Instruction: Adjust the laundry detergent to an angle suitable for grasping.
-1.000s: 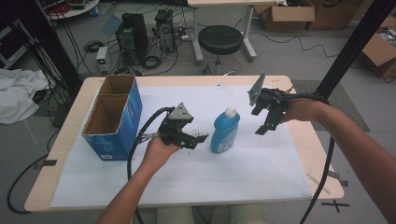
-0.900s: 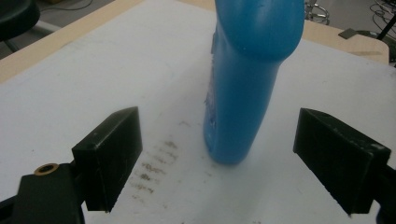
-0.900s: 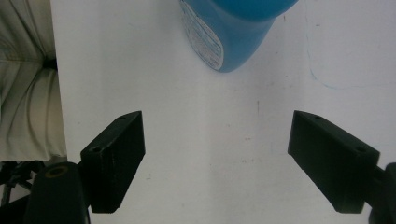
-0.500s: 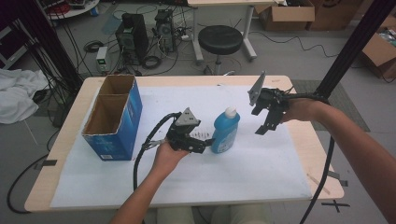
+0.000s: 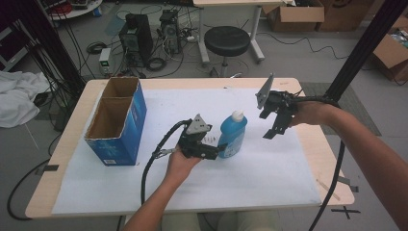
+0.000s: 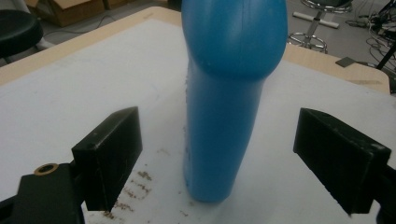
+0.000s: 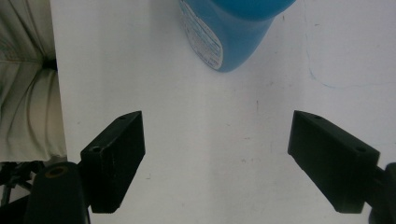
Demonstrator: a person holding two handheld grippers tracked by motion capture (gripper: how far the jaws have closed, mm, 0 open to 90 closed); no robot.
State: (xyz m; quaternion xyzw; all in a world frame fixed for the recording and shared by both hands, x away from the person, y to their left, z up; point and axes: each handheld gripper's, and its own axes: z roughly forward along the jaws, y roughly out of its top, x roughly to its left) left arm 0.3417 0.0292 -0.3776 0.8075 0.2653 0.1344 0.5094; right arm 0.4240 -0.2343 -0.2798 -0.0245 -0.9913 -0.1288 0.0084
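Since the earlier high view, the left gripper (image 5: pixel 219 150) has been carried rightward and lower across the white sheet (image 5: pixel 269 168), so that its tips are now brought up to the base of the blue bottle (image 5: pixel 233 136); the right gripper (image 5: pixel 272 129) has been kept where it was.

No brand can be read anywhere. A label (image 7: pixel 201 35) with fine print is seen on the bottle in the right gripper view, but the writing is too small and blurred to be made out.

At the left of the table (image 5: pixel 332 159), an open blue cardboard box (image 5: pixel 117 126) with 2 compartments is stood upright, well apart from the bottle. The left gripper is held low and level beside it to the right; in the left gripper view its jaws are spread wide, with the bottle (image 6: pixel 224 93) set upright between them and untouched by either pad. Small brown crumbs (image 6: pixel 135 179) are scattered on the sheet at the bottle's foot. The bottle, capped in white (image 5: pixel 237 115), is stood near the middle of the sheet. Farther right, the right gripper is held above the table and pointed down, its jaws likewise spread wide with nothing between them, and the bottle (image 7: pixel 233 28) is seen beyond them.

Behind the table, a black stool (image 5: pixel 227 41) and computer towers (image 5: pixel 136 36) are placed on the floor.
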